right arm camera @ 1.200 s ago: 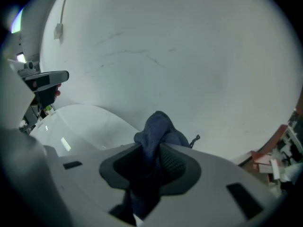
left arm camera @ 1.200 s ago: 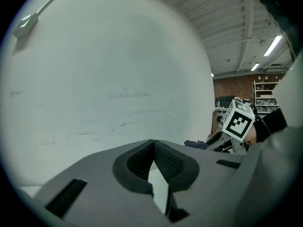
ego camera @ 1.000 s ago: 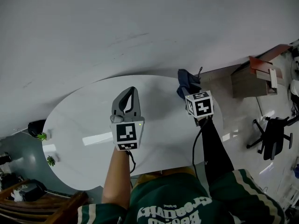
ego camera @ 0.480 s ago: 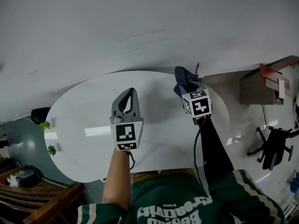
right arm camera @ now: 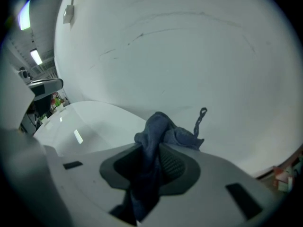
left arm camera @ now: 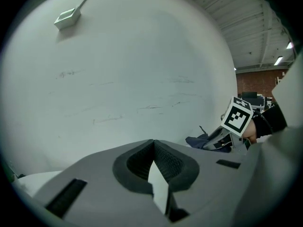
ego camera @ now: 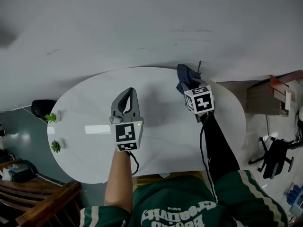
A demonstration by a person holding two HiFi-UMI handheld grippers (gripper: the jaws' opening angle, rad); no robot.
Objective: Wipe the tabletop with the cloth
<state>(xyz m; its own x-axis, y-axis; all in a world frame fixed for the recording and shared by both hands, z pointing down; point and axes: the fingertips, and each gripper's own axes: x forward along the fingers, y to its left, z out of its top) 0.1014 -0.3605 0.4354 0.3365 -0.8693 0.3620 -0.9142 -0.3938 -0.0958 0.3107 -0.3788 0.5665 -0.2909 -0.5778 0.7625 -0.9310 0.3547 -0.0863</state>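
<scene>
A dark blue cloth (ego camera: 183, 74) hangs bunched at the far edge of the white oval table (ego camera: 161, 141). My right gripper (ego camera: 189, 85) is shut on it. In the right gripper view the cloth (right arm camera: 152, 141) fills the gap between the jaws and a thin loop sticks up from it. My left gripper (ego camera: 130, 91) hovers over the middle of the table, to the left of the cloth. Its jaws meet at the tips (left arm camera: 154, 143) with nothing between them. The left gripper view shows the right gripper's marker cube (left arm camera: 237, 117) and the cloth (left arm camera: 202, 141) at its right.
A pale wall runs close behind the table's far edge, with a small white box (left arm camera: 66, 18) on a cable. Two small green plants (ego camera: 50, 118) (ego camera: 56, 146) stand at the table's left end. Dark wooden furniture (ego camera: 38, 197) is at lower left, an office chair (ego camera: 274, 156) at right.
The head view has shifted, so the table sits more to the centre. Both grippers keep nearly the same places over the table, and the cloth stays in the right gripper.
</scene>
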